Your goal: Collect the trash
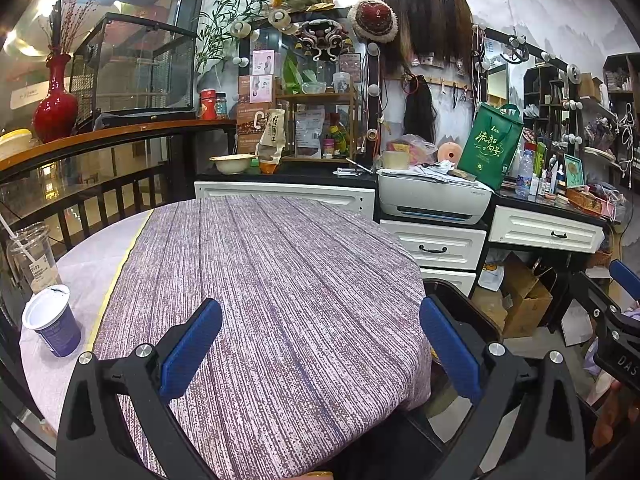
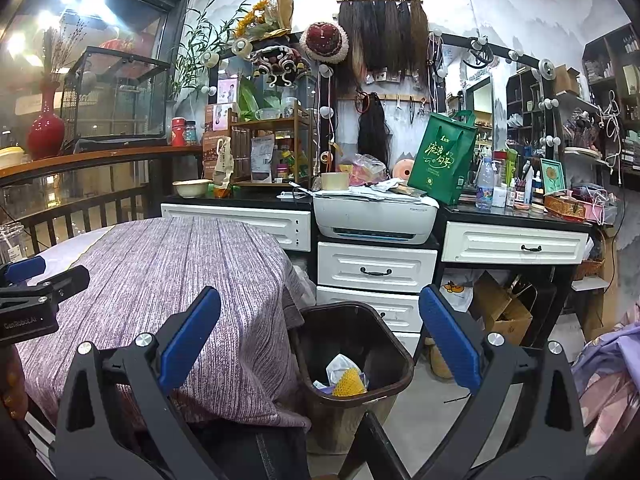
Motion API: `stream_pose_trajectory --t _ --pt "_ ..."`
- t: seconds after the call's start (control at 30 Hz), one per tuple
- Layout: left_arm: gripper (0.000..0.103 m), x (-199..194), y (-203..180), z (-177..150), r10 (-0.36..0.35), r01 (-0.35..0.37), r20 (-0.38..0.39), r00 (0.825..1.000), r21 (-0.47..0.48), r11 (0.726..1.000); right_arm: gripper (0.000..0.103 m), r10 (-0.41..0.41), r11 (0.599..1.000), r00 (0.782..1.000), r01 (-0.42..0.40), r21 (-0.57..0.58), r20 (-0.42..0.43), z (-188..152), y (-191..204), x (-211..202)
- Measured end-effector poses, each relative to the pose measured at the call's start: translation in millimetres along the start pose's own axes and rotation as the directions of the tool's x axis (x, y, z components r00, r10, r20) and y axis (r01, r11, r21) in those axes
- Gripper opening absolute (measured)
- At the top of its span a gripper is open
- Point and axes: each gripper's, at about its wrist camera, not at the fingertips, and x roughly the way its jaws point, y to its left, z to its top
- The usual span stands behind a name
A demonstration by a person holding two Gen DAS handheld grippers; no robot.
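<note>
My left gripper is open and empty above the purple-clothed round table. A blue cup with a white lid stands at the table's left edge, left of my left gripper. A clear plastic cup with a straw stands behind it. My right gripper is open and empty, held above a dark brown trash bin on the floor right of the table. Crumpled white paper and a yellow net wrapper lie in the bin. The bin's rim also shows in the left wrist view.
White drawer cabinets with a printer stand behind the bin. A green bag and bottles crowd the black counter. Cardboard boxes sit under the right desk. A railing runs behind the table. Purple fabric lies at right.
</note>
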Motion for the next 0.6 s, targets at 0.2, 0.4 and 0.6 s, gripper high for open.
stream_pose_trajectory --t 0.2,0.4,0.6 --pt "0.098 0.3 0.0 -0.6 0.001 -0.001 -0.001 1.0 0.001 1.0 0.098 0.002 1.0 1.0 -0.002 0.0 -0.001 -0.9 1.0 -0.1" --pt "0.098 0.2 0.5 -2.5 -0.003 0.003 0.0 1.0 0.005 1.0 0.098 0.0 1.0 1.0 0.0 -0.001 -0.009 -0.4 2.7 1.2" --pt "0.098 2.3 1.5 -4.4 -0.003 0.003 -0.003 1.0 0.008 1.0 0.098 -0.002 1.0 1.0 0.002 -0.002 -0.008 0.2 4.8 -0.3"
